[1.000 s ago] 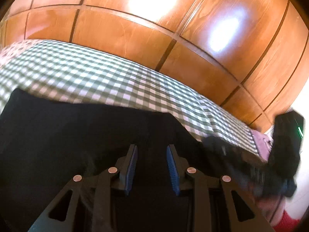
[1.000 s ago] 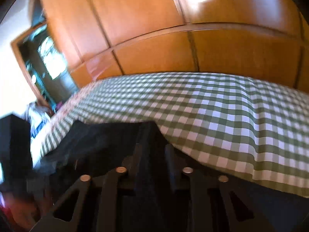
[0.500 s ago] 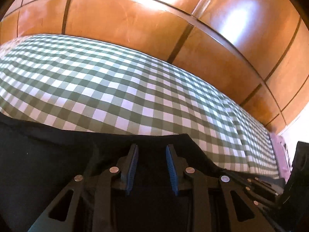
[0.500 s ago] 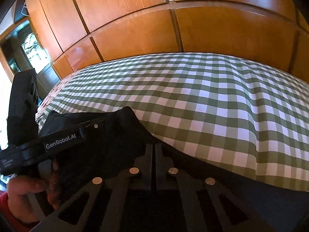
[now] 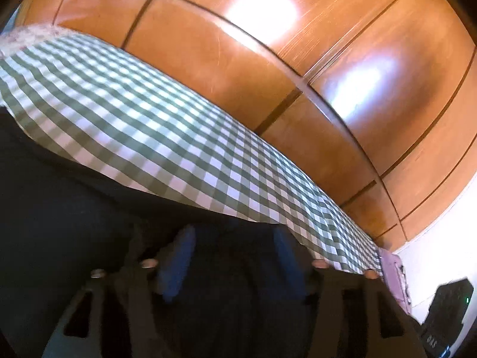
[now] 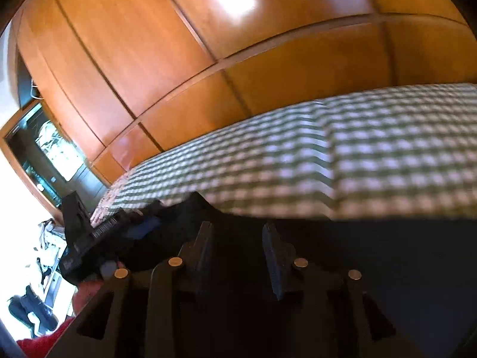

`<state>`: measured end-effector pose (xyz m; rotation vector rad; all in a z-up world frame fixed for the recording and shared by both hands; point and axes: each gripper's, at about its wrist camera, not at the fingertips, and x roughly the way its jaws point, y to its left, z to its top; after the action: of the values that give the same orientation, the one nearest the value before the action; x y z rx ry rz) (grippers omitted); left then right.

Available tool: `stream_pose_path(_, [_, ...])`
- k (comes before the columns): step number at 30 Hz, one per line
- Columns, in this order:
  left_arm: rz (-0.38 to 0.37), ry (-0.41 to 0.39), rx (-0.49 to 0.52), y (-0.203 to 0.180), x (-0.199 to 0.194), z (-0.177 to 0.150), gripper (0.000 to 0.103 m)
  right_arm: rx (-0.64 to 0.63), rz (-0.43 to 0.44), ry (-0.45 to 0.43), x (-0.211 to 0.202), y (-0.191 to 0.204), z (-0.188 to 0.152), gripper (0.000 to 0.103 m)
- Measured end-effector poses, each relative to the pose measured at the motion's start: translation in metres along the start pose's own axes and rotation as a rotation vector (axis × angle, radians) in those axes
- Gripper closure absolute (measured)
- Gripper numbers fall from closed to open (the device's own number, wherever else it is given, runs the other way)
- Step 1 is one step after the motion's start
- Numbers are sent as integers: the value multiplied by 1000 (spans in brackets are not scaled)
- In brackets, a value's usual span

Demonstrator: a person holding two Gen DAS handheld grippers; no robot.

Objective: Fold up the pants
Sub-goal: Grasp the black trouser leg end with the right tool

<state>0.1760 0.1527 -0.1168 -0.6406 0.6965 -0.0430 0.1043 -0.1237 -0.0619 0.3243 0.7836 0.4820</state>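
Left claw (image 5: 235, 256): jaws apart and just widened, blue pads (image 5: 176, 265) clear of the cloth, released over the black pants (image 5: 59, 208).
Right claw (image 6: 238, 250): jaws parted and just opened from a clench, dark fabric below them, nothing pinched.
Pants: spread dark and flat on the near part of the bed, far edge lying across the checks.
Bed cover (image 5: 149, 125): green-and-white gingham, bare beyond the pants.
Wardrobe (image 6: 208, 44): glossy wooden panels behind the bed.
Other view: left claw body shows at the left of the right wrist picture, blurred.
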Motion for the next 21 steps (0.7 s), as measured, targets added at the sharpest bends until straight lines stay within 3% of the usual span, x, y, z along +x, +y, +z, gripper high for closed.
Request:
stream_pose_path(3, [40, 3, 52, -16, -12, -7, 36, 7, -62, -13, -27, -19, -12, 68])
stream_pose_path(9, [-1, 49, 197, -59, -25, -45, 36, 90, -202, -60, -88, -73, -29, 68])
stream_pose_path(11, [-21, 68, 242, -75, -25, -58, 36, 152, -252, -97, -113, -96, -34, 68])
stream_pose_path(15, [-39, 117, 329, -98, -17, -84, 36, 286, -353, -183, -161, -140, -43, 55])
stream_pose_path(18, [-24, 157, 379, -106, -7, -100, 36, 389, -417, -237, -195, -173, -52, 53])
stream_pose_path(21, [-4, 144, 403, -105, -4, -108, 37, 480, -452, -284, -224, -202, -63, 53])
